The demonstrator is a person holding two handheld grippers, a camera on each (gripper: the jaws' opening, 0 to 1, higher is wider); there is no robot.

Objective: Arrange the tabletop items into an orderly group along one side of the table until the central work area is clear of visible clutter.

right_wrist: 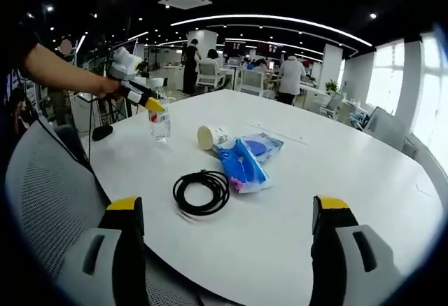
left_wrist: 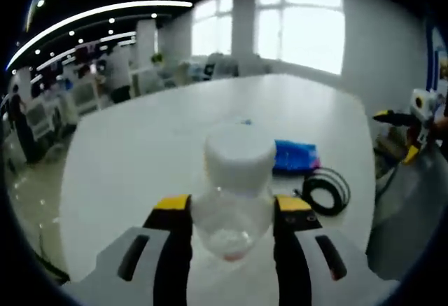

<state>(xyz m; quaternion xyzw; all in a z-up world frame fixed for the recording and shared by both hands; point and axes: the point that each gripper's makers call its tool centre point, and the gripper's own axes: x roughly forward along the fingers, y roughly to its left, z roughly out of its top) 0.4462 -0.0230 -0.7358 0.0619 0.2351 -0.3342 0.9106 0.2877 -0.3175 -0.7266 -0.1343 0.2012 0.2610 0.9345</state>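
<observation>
- Left tongs (left_wrist: 232, 215) clamped on a clear plastic bottle (left_wrist: 232, 222) with a white cap (left_wrist: 240, 157); seen in the right gripper view standing on the bench (right_wrist: 364, 180) near its edge, well apart from the other items.
- Bottle: thin-walled, nearly empty, so probably light and easily dented; smooth and likely slippery; best gripped low on the round body, as now, with gentle pressure.
- Black cable (right_wrist: 201, 192) coiled in a loose ring near the bench's near edge; limp, likely to uncoil if lifted by one strand; better taken across several loops.
- Paper cup (right_wrist: 212, 136) lying on its side just beside a blue packet (right_wrist: 245, 160); cup light, crushable, prone to rolling; packet soft, crinkly, glossy.
- Bench top white, smooth, rounded.
- Right tongs (right_wrist: 229, 250) spread wide, holding nothing, above the bench's near edge.
</observation>
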